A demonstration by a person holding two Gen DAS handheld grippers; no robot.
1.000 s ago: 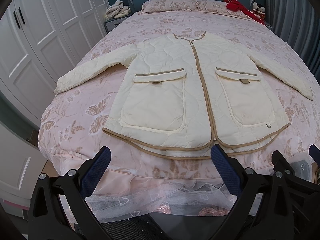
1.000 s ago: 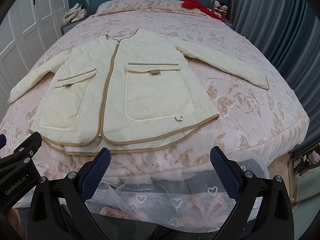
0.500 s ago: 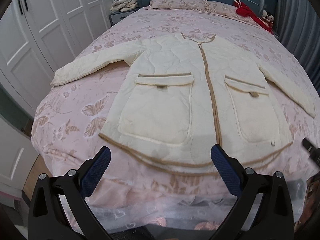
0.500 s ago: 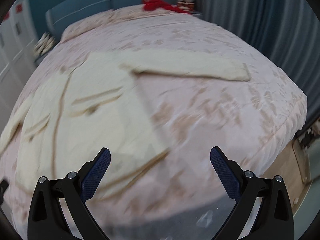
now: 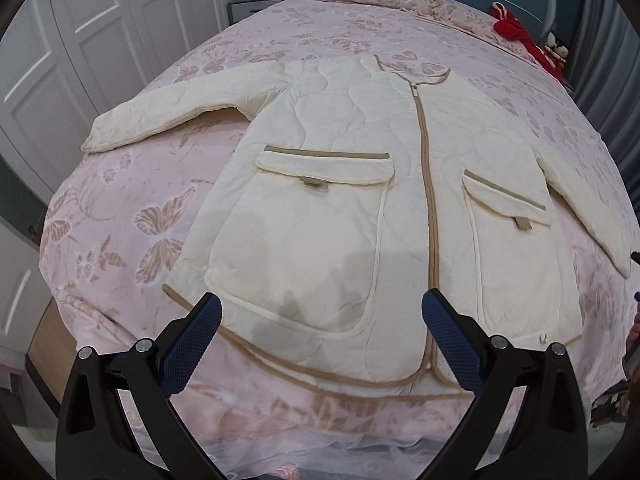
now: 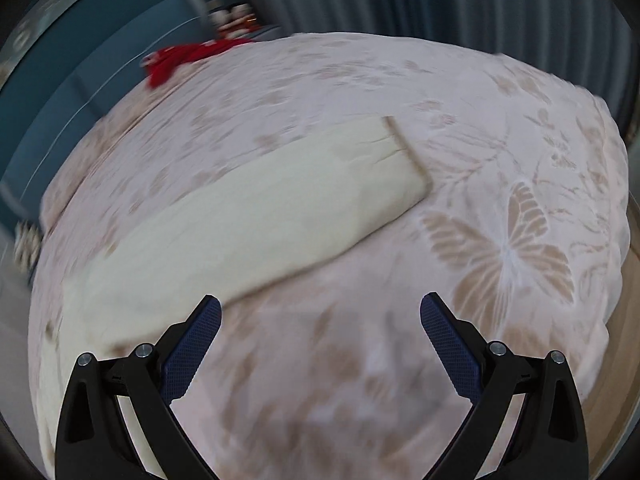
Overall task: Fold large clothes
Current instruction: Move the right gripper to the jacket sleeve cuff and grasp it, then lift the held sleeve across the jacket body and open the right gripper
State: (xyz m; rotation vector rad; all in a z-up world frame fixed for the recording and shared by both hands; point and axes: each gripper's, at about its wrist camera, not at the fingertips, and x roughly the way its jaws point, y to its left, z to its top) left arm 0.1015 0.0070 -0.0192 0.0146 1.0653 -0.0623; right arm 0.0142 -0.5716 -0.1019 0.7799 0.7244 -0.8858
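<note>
While jacket (image 5: 360, 216) lies flat on bed (image 5: 120, 248), both jaws spread, empty; best aim right gripper (image 6: 320, 332) at cuff (image 6: 400, 160), one o'clock, then fold sleeve (image 6: 240, 220) inward.

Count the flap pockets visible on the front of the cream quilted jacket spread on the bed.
2: one large flap pocket left of the tan zipper, one flap pocket right of it.
</note>
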